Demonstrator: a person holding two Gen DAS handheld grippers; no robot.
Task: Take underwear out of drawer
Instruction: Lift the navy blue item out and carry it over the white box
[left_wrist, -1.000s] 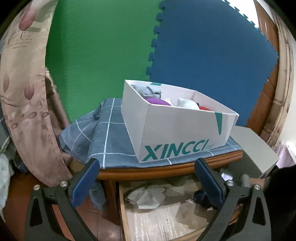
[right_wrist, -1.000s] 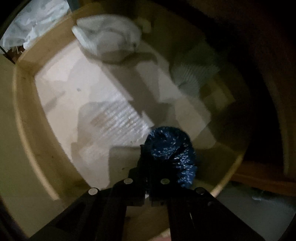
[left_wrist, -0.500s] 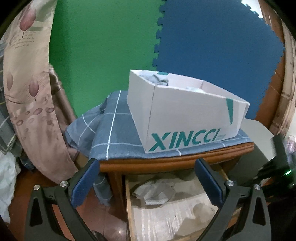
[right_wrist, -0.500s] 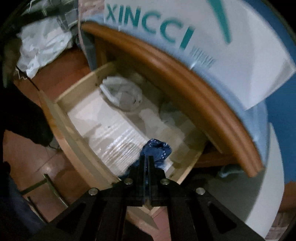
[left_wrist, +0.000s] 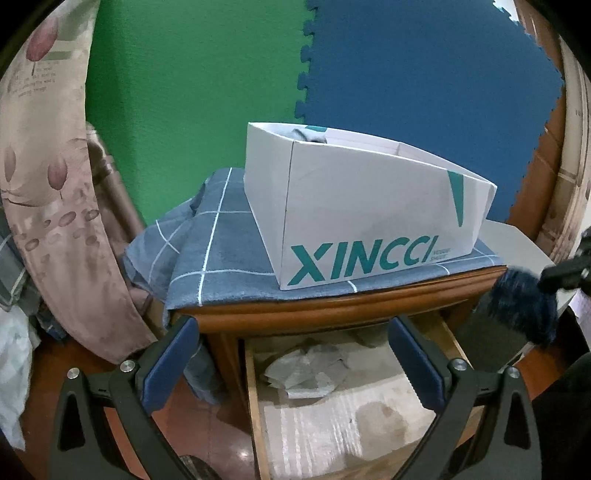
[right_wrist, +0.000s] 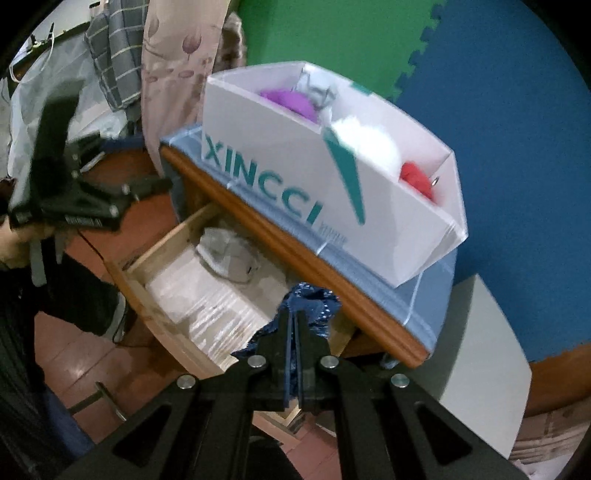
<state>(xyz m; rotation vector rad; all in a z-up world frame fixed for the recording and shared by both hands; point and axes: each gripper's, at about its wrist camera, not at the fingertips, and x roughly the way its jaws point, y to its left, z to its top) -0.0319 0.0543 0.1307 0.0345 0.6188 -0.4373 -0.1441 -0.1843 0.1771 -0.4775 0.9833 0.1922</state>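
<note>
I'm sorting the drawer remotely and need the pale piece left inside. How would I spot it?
Below the white XINCCI box, the wooden drawer stands open. At its back lies a crumpled pale grey garment, unlike the dark blue speckled one pinched in the right gripper.

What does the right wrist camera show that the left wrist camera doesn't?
Only the right wrist view: purple bundle, white bundle and red bundle inside the box.
Only the left: its own open left gripper.
Both: the box, the open drawer, and the dark blue underwear clamped in the right gripper.
</note>
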